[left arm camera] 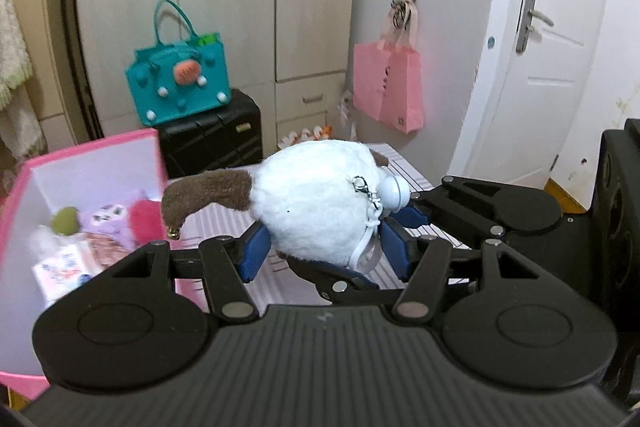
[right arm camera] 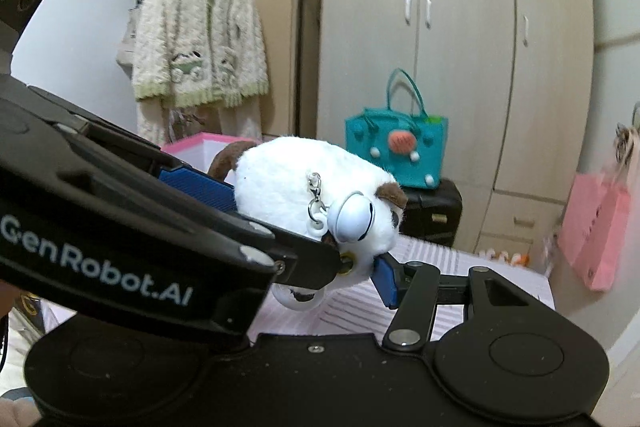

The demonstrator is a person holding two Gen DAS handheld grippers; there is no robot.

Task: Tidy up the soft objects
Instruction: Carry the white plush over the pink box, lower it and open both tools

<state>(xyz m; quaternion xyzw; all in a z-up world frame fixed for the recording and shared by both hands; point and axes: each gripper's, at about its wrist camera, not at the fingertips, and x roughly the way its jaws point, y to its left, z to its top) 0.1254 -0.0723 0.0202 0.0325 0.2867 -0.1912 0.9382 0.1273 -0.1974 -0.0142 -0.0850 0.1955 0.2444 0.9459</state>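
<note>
A white plush toy [left arm camera: 316, 199] with a brown tail, a small white bell and a clasp is held in the air above the striped table. My left gripper [left arm camera: 324, 251] is shut on the plush, its blue pads pressing both sides. My right gripper [right arm camera: 360, 267] comes in from the right in the left wrist view [left arm camera: 400, 223]; its blue pad touches the plush's lower end by the bell, and my left gripper hides its other finger. The plush also shows in the right wrist view [right arm camera: 288, 179]. A pink storage box [left arm camera: 92, 163] with several soft toys stands to the left.
A teal felt handbag [left arm camera: 180, 79] sits on a black case [left arm camera: 212, 139] by the wardrobe. A pink paper bag [left arm camera: 388, 87] hangs on the wall near the white door [left arm camera: 560, 47]. A fuzzy cardigan [right arm camera: 200, 35] hangs at the left. The striped tablecloth [right arm camera: 460, 291] lies below.
</note>
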